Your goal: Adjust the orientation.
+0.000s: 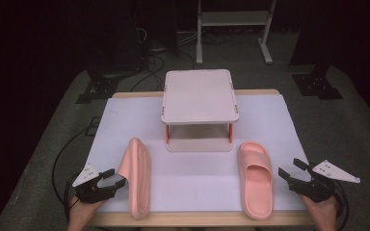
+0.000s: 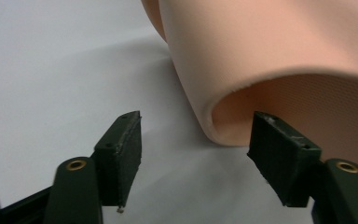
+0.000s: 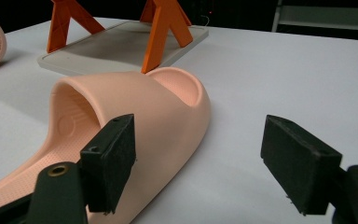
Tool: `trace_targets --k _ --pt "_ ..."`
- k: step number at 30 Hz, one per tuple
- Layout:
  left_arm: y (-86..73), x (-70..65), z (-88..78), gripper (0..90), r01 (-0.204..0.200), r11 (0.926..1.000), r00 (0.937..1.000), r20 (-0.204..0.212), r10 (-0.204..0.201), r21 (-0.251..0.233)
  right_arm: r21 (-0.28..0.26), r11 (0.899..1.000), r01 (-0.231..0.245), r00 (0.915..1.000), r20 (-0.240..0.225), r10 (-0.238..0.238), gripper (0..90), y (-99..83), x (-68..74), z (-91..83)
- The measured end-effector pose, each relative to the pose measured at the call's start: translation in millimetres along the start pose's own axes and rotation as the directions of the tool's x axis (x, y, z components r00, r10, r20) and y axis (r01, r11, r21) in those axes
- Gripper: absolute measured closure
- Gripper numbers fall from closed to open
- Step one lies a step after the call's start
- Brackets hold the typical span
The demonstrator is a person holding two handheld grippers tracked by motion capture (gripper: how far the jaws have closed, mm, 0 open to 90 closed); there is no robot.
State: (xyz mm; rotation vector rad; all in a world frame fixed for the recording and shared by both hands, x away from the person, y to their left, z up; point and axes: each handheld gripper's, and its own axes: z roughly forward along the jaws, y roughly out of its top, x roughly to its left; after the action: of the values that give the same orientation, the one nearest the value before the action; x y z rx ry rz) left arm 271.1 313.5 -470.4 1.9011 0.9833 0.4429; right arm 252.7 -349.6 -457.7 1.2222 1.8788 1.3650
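Note:
Two pink slippers lie on the white table cover (image 1: 192, 183). The left slipper (image 1: 137, 178) is tipped on its side; the right slipper (image 1: 255, 178) lies sole down. My left gripper (image 1: 113, 178) is at the left slipper's near left side, jaws apart. In the left gripper view the slipper's (image 2: 261, 42) strap edge lies between the jaws of that gripper (image 2: 196, 140), close to the right one, with the left one well clear. My right gripper (image 1: 289, 171) is open just right of the right slipper (image 3: 135, 102), nothing between its jaws (image 3: 198, 135).
A small two-level rack (image 1: 200, 96) with a pale top and orange legs stands at the table's far middle, just beyond the slippers' toes. Its base plate (image 3: 121, 44) lies behind the right slipper. Cables run on the floor to the left.

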Motion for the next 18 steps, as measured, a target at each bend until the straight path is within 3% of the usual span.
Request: trace_targets --k 8,18 --pt "11.7 -4.9 13.9 49.9 -0.003 0.9995 1.0000 -0.002 0.003 0.031 -0.001 1.000 0.002 1.0000 -0.005 -0.002 25.9 0.4 1.2 1.1" --pt "25.4 -15.8 19.3 50.4 -0.002 0.9997 0.9998 0.022 0.003 -0.026 0.001 1.000 0.006 1.0000 -0.008 -0.006 25.9 0.6 1.2 1.6"
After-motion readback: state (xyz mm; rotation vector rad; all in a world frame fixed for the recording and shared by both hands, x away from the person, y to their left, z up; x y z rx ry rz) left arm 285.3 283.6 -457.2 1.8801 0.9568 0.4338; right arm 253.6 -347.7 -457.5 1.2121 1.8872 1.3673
